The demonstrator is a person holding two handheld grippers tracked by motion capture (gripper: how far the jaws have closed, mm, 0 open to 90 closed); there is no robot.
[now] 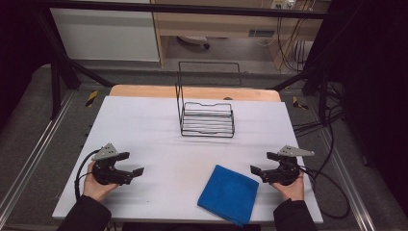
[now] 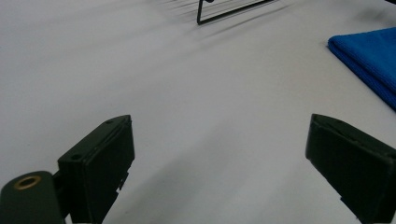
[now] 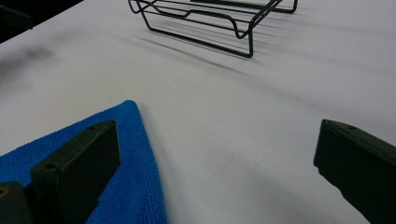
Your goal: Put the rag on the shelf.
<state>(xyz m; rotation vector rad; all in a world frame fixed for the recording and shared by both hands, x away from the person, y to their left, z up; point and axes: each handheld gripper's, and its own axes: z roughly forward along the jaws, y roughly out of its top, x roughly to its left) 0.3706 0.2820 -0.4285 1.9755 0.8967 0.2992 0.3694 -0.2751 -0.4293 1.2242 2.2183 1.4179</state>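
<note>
The folded blue cloth (image 1: 228, 193) lies at the near right of the white worktop (image 1: 159, 139), untouched, so the work looks to be at its start. The right tongs (image 1: 258, 166) hover just right of it, spread and empty; the left tongs (image 1: 133, 163) hang well apart at near left, likewise spread. Next, I judge, the right tongs must pinch a cloth edge; the wire rack (image 1: 207, 115) stands far centre

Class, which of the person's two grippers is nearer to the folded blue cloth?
The right gripper: it sits just beside the blue cloth. The left gripper sits farther off, across bare table.
</note>
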